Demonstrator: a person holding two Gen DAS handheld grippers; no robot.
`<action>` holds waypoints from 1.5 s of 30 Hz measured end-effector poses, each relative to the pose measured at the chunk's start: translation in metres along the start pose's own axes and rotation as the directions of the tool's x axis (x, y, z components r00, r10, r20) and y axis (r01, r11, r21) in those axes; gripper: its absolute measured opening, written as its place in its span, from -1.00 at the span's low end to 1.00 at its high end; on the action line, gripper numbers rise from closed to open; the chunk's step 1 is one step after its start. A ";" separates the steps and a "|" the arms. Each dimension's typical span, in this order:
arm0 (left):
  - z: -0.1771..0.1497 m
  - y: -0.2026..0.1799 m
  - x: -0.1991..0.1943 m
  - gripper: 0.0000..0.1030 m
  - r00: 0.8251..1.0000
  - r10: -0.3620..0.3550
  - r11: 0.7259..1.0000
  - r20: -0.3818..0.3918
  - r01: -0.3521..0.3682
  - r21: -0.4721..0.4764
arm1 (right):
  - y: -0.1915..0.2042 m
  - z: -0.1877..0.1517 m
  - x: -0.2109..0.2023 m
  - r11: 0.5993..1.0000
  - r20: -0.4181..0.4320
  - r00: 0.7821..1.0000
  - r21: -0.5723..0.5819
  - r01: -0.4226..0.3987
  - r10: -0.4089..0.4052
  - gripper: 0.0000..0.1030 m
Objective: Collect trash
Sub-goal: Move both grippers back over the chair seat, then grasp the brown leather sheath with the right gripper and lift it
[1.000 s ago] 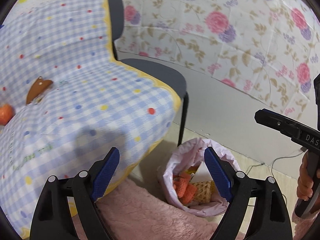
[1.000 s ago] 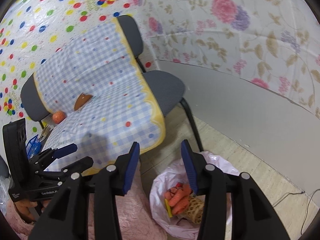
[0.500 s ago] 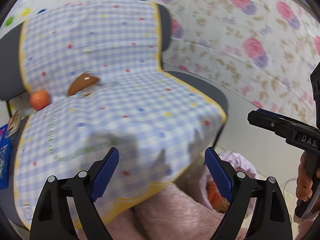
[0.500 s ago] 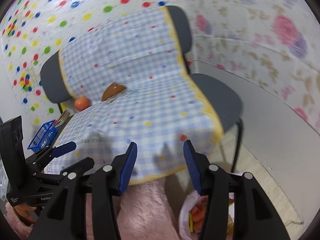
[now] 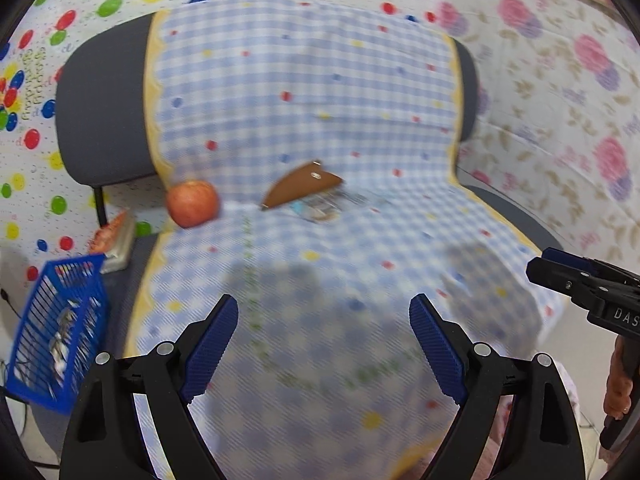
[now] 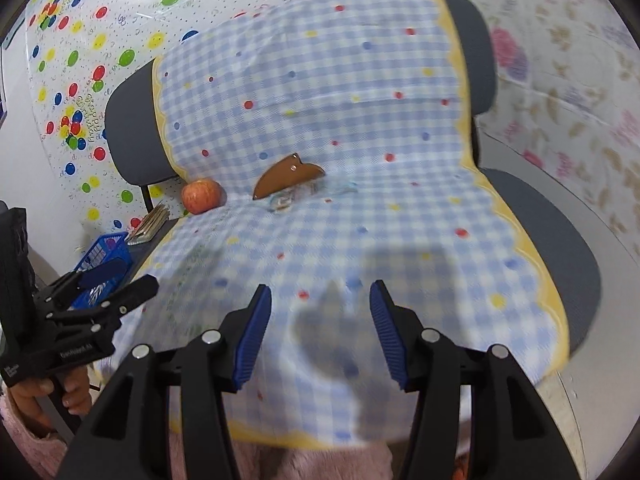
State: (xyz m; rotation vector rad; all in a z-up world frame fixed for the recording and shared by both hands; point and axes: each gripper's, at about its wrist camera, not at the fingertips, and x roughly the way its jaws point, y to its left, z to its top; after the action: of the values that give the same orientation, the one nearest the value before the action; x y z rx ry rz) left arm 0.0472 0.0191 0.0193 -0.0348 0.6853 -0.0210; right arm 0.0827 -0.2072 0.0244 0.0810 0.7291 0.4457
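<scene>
Both tongs are empty: the left tongs [image 5: 324, 344] stand wide, the right tongs [image 6: 320, 332] half-spread. Left to collect at the far seat crease of the checked chair cover [image 6: 400, 220]: brown wrapper [image 6: 286, 174], clear crumpled wrapper [image 6: 288, 198], perhaps the apple [image 6: 201, 196].

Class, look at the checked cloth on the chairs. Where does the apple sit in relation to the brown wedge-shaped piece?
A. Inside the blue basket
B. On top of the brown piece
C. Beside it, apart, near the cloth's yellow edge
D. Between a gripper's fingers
C: the apple rests apart from the brown piece, at the yellow edge of the checked cloth.
</scene>
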 end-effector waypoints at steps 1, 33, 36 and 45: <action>0.005 0.005 0.005 0.69 1.000 0.014 1.000 0.000 -0.014 -0.007 | 0.000 0.005 0.006 1.000 0.001 1.000 -0.004 -0.002 0.002 -0.01; 0.083 0.077 0.166 0.69 0.986 0.135 0.985 -0.095 -0.144 -0.099 | 0.004 0.165 0.294 0.976 -0.260 0.953 -0.110 -0.190 0.156 -0.17; 0.081 0.081 0.164 0.69 0.986 0.132 0.983 -0.099 -0.143 -0.112 | 0.015 0.154 0.292 0.962 -0.295 0.945 -0.184 -0.200 0.140 -0.37; 0.063 0.090 0.129 0.69 0.979 0.173 0.970 -0.103 -0.188 -0.155 | 0.069 0.122 0.208 0.913 -0.215 0.968 -0.356 -0.198 0.126 -0.91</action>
State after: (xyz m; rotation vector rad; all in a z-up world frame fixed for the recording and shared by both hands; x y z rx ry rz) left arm 0.1877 0.1066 -0.0172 -0.1301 0.7759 0.2106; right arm 0.2744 -0.0474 0.0012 -0.2670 0.8140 0.7546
